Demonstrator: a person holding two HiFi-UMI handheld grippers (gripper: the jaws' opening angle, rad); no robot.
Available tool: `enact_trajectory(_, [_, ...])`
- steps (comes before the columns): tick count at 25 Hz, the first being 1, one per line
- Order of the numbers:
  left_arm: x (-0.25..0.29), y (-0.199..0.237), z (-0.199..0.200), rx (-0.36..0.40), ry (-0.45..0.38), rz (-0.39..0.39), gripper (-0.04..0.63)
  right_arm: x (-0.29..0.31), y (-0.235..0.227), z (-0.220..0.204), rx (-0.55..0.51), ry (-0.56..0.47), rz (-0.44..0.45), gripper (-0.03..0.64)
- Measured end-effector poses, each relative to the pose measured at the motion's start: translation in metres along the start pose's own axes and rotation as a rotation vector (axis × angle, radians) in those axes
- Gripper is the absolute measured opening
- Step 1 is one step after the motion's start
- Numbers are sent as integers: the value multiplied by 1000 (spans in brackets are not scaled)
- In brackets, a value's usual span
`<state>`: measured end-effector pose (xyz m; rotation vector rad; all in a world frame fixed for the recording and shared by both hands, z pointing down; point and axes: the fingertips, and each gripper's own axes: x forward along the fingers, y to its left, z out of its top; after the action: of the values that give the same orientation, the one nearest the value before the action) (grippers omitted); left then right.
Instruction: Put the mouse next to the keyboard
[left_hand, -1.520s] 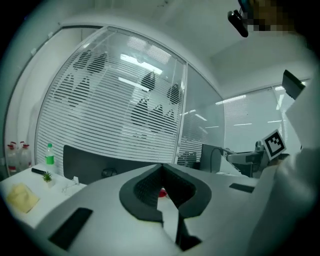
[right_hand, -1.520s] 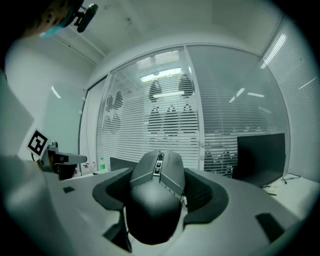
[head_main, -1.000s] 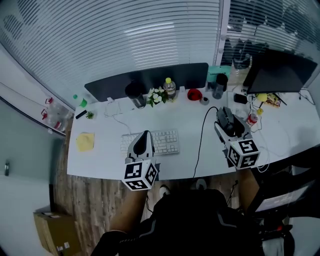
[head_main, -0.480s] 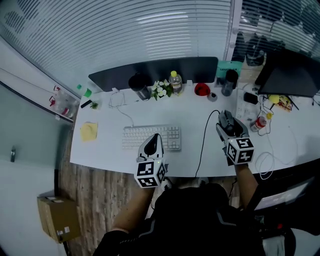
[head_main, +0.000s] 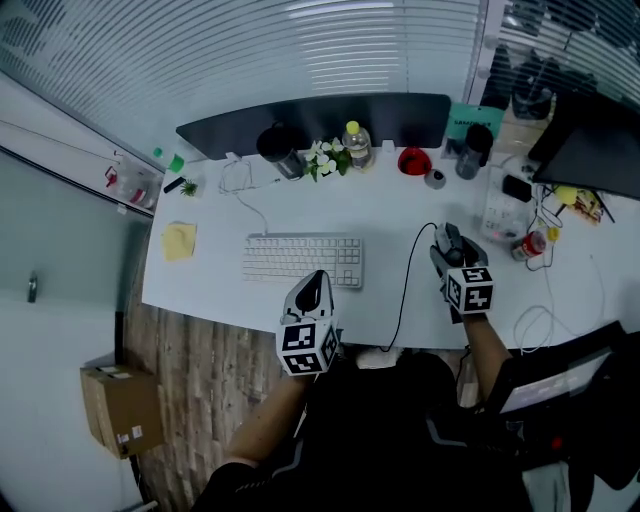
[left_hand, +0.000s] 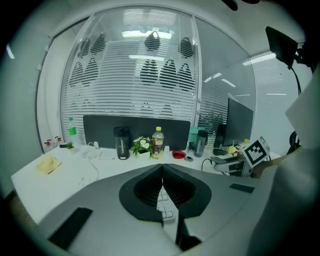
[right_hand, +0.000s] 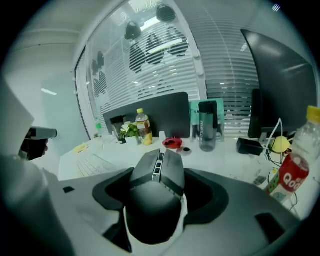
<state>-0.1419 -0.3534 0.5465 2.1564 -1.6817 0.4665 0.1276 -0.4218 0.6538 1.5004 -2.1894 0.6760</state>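
The right gripper (head_main: 449, 243) was seen over the white surface (head_main: 390, 215) with its jaws spread wide and closed on the dark mouse (right_hand: 157, 187). The mouse filled the gap between the jaws, with its wheel end pointed away from the camera. It was thus held to the right of the white keyboard (head_main: 302, 259) and well apart from it, with a black cable (head_main: 406, 285) running between the two. Whether the mouse touched the surface could not be told. The left gripper (left_hand: 161, 170) was held at the near edge of the surface, just in front of the keyboard. Its jaws were pressed together, and nothing was gripped between them.
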Motion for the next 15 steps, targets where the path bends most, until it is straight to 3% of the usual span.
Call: enact_trajectory(15, [-5,25,-25,14,62,86,31,55,-18,-68,-22,166,-39,302])
